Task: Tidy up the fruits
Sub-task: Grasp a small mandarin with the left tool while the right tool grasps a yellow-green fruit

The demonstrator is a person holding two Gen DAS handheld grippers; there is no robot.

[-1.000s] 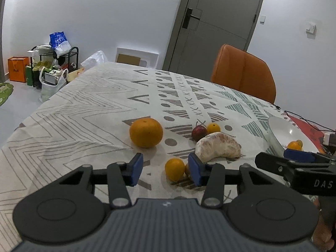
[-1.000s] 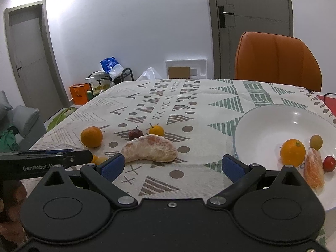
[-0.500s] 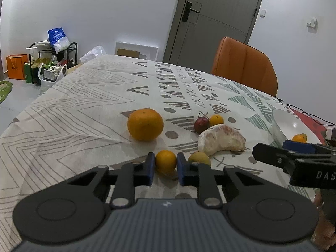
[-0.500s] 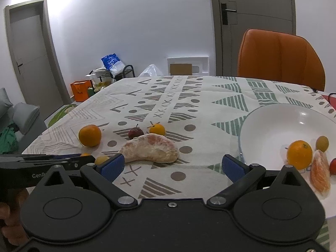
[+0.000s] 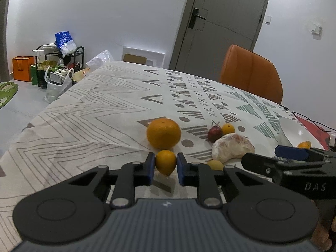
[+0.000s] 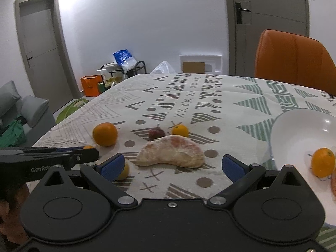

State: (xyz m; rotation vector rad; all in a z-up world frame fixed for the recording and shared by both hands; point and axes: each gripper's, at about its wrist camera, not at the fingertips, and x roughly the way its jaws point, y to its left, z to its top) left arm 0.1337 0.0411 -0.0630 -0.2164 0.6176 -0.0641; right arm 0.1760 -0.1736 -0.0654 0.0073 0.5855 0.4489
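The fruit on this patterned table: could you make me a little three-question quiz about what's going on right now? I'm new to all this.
1. True or false: the left gripper is closed on a small orange fruit.
2. Which best describes the right gripper? A) shut on the peeled citrus piece; B) open, holding nothing; C) shut on the white bowl's rim.
3. Fill in: the white bowl already contains at least one ____ fruit.

Key: 1 true. 2 B; the peeled citrus piece lies on the tablecloth beyond the open fingers. 3 orange.
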